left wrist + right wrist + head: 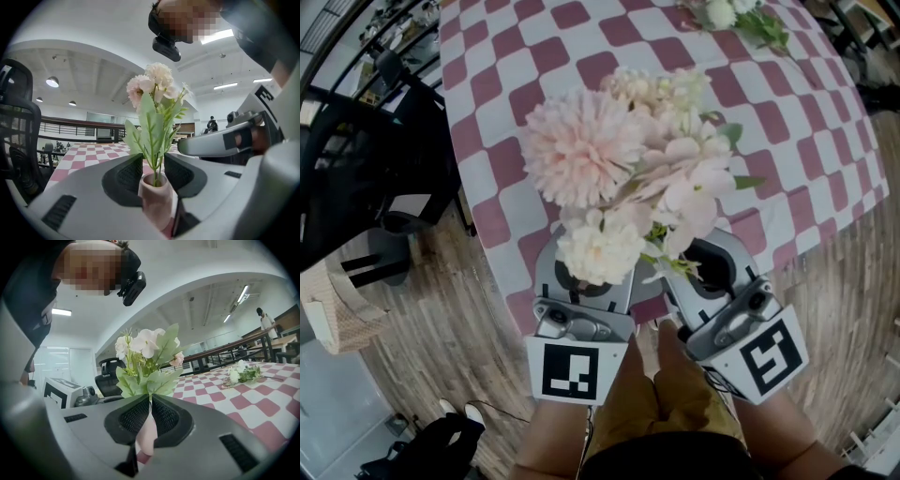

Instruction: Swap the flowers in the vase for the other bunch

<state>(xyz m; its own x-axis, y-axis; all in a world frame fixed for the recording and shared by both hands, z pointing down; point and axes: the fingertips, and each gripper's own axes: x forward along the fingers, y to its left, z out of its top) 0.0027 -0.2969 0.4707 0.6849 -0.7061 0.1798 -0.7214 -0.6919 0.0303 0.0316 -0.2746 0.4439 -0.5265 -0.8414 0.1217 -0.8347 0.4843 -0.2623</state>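
Observation:
A bunch of pale pink and white flowers (628,169) stands in a small pink vase (157,201) near the checked table's front edge (502,272). In the head view the blooms hide the vase. My left gripper (154,171) is open, with the vase low between its jaws and the green stems rising from it. My right gripper (150,411) comes in from the right above the vase and is shut on the bunch's stems, with leaves (150,380) just over its pads. The other bunch (736,17), white with green leaves, lies at the table's far side.
The table (534,47) has a red-and-white checked cloth. A black office chair (356,159) stands left of it over the wooden floor. A pale woven basket (342,309) sits on the floor at the left. The person's legs (666,403) are just below the grippers.

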